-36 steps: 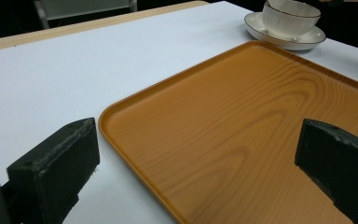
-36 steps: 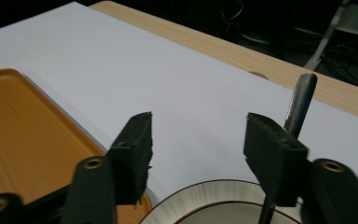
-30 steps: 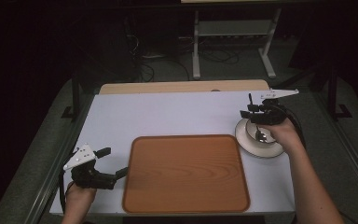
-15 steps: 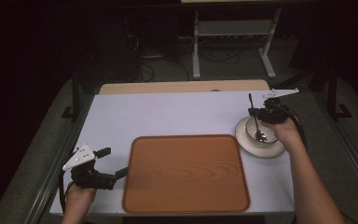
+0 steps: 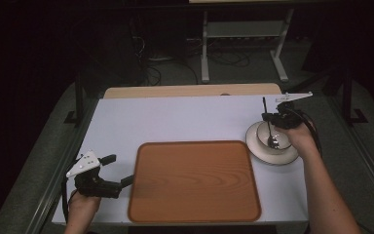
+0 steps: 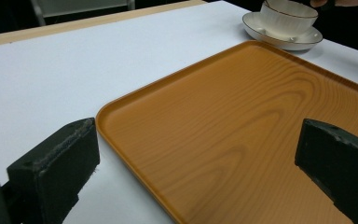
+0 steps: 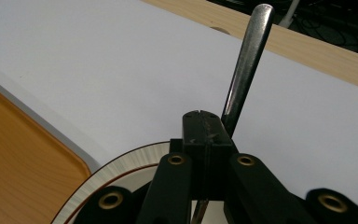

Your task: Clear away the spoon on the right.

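1. A metal spoon [image 5: 268,127] stands in a cup [image 5: 271,137] on a saucer [image 5: 260,151] near the desk's [image 5: 175,119] right edge.
2. The right gripper [image 5: 271,117] has just closed and pinches the spoon's handle.
3. The left gripper [image 5: 118,170], spread wide, straddles the wooden tray's [image 5: 195,183] left edge at the desk's near-left corner.
4. The tray's surface lies bare.

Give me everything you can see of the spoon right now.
The spoon is slim, dark, shiny metal. Its bowl end rests inside the white cup, which sits on a saucer at the table's right side, beside the wooden tray. The handle slants up and away past the cup's far rim, its rounded tip free. The right tool is shut on the handle partway along. The bowl's shape is too small to tell.
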Demonstrator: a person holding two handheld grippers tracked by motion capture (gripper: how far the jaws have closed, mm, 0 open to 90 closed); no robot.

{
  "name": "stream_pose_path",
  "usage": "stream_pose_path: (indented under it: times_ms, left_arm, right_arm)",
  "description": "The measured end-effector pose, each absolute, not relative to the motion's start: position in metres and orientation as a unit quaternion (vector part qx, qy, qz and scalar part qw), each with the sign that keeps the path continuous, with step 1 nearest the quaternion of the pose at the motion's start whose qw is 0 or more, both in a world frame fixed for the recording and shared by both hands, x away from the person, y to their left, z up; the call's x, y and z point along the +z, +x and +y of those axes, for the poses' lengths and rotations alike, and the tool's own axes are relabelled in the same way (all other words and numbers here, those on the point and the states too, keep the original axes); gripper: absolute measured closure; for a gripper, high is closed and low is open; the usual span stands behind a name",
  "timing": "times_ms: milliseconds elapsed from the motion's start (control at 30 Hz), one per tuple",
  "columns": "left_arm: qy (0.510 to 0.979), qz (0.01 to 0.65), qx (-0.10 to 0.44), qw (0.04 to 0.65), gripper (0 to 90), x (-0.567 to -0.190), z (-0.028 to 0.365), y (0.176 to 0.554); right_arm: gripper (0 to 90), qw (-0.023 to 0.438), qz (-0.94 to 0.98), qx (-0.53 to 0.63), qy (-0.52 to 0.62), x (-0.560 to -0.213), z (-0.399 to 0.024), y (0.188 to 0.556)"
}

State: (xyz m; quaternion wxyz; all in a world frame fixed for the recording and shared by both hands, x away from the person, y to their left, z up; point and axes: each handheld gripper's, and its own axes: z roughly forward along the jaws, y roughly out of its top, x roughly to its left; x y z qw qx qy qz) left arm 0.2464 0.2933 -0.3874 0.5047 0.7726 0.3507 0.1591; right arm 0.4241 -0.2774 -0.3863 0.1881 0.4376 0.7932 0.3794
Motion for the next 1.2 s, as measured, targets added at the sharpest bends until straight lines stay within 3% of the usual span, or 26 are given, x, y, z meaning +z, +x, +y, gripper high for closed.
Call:
stream_pose_path:
  times_ms: [1200]
  left_arm:
    - [0.772, 0.352, 0.161, 0.504, 0.0, -0.387, 0.294, 0.246]
  right_arm:
    - [89.5, 0.215, 0.761, 0.366, 0.491, -0.392, -0.314, 0.416]
